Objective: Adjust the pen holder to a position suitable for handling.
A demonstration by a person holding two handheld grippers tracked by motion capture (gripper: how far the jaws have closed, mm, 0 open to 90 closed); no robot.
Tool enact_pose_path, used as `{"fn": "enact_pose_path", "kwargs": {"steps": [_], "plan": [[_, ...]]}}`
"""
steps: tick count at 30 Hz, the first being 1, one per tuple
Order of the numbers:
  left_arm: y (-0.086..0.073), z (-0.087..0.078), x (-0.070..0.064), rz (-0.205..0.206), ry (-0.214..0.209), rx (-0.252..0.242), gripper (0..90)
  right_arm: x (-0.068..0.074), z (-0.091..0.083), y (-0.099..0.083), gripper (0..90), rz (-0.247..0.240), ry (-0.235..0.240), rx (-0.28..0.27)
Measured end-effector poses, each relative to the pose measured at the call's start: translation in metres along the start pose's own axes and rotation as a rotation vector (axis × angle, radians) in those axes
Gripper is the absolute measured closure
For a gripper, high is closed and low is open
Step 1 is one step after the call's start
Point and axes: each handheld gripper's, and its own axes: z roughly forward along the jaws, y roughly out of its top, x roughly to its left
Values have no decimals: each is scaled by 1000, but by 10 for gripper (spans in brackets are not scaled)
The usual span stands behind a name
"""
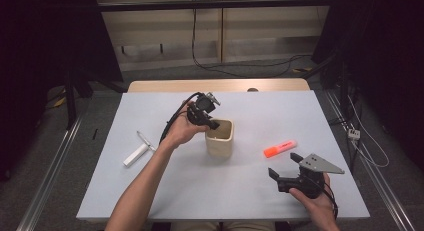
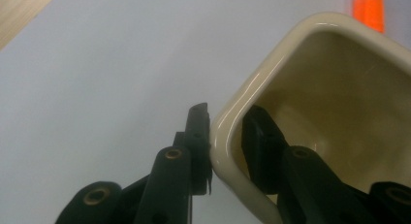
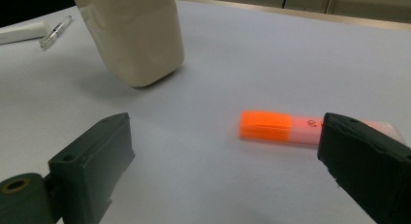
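Broadly, we start with the pale grey rectangular desk [image 1: 150,191], which carries everything. Near its middle stands the cream glazed ceramic cup with rounded square walls [image 1: 220,141], upright and seemingly empty. Our left gripper [image 1: 209,122] has its jaws closed across the cup's rim at the far left corner: in the left gripper view one jaw lies against the outer wall and the other sits inside, with the wall [image 2: 228,136] between them.

We judge the cup to be stiff, fairly heavy for its size, smooth and slippery under the glaze, and liable to chip or crack if dropped. A pinch on one wall is a sound hold, but the weight hangs off to one side, so the cup may swing or slide in the jaws; a grip low on the rim and a slow lift seem wise.

Our right gripper [image 1: 286,172] hovers near the desk's right front with its jaws wide apart and nothing between them, pointed at the orange-capped highlighter pen [image 1: 280,148] lying flat just right of the cup. Left of the cup lie a white oblong eraser-like block [image 1: 135,155] and a thin clear pen [image 1: 145,140], touching or nearly so.
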Motion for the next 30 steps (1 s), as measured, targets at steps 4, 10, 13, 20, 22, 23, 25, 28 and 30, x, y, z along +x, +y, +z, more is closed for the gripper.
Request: {"fn": "enact_pose_path", "kwargs": {"steps": [4,10,13,20,22,23,25,28,30], "plan": [[1,-1,-4,-48,48,8,741,1,1,1,53,0,-3,0],[0,-2,-4,-82,56,-8,739,1,1,1,53,-4,-2,1],[-3,-1,-1,-84,36,-35,732,1,0,1,53,0,-6,1],[-8,-1,3,-90,1,-87,651,3,2,2,53,-1,-3,6],[-8,-3,2,-91,-1,-109,609,3,1,1,53,1,-5,3],[-9,-3,1,-92,14,-119,577,2,1,1,53,5,-7,3],[-10,-4,2,-126,15,-152,503,1,0,1,53,13,-12,2],[-14,-6,3,-138,13,-184,380,1,-1,1,53,10,-14,1],[-20,-10,4,-155,10,-232,284,1,-1,1,52,7,-16,2]]}}
